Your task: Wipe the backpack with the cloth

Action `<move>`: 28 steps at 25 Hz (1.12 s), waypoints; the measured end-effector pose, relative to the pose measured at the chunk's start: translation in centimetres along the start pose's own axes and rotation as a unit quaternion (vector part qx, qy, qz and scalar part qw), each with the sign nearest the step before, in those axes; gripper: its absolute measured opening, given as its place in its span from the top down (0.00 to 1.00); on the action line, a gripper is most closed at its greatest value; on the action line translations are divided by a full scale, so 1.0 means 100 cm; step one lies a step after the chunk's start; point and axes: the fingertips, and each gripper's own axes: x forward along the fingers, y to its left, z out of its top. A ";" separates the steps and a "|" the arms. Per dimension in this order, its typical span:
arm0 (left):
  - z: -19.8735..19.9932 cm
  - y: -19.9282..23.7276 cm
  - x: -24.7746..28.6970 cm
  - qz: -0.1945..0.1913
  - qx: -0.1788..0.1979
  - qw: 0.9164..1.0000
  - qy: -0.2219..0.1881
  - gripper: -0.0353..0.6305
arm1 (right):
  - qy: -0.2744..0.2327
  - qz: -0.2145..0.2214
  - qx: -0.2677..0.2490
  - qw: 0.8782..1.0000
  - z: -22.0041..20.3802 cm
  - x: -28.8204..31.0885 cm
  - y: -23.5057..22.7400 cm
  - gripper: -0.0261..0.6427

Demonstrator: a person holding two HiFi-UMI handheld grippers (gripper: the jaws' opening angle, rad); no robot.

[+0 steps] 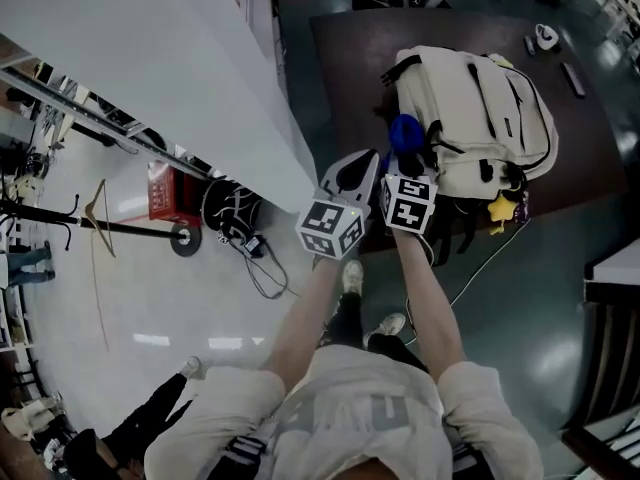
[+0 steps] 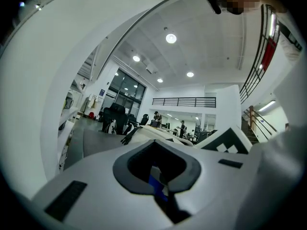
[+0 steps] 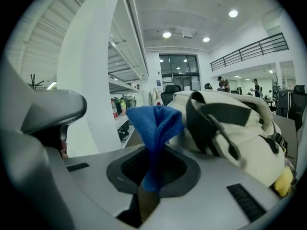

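A cream backpack [image 1: 470, 118] lies on a dark brown table [image 1: 340, 48]. My right gripper [image 1: 405, 158] hovers at the backpack's near left side, shut on a blue cloth [image 1: 405, 133] that sticks up out of its jaws. In the right gripper view the cloth [image 3: 154, 123] rises from the closed jaws of the right gripper [image 3: 153, 171], with the backpack [image 3: 235, 133] and its black straps just beyond on the right. My left gripper [image 1: 352, 173] hangs beside the right one, off the table's near left corner. The left gripper [image 2: 156, 164] looks shut and holds nothing; the backpack [image 2: 153, 134] shows beyond it.
A white wall [image 1: 200, 78] runs along the table's left side. On the floor below it are a red box [image 1: 165, 193], tangled cables [image 1: 245, 233] and a stand with a hanger [image 1: 100, 228]. A yellow star charm [image 1: 499, 209] hangs from the backpack's near end. Small items [image 1: 545, 36] lie at the table's far edge.
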 end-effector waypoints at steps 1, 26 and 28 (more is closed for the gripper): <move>-0.002 -0.004 -0.007 0.003 0.000 1.000 0.000 0.95 | 0.003 0.001 -0.001 1.000 -0.005 -0.007 -0.003 0.90; -0.011 -0.097 -0.047 0.047 0.003 0.999 -0.027 0.95 | -0.011 0.079 -0.056 0.995 -0.043 -0.127 -0.022 0.90; -0.007 -0.106 -0.046 0.050 0.008 0.998 -0.031 0.95 | -0.028 0.092 -0.052 0.994 -0.033 -0.140 -0.021 0.90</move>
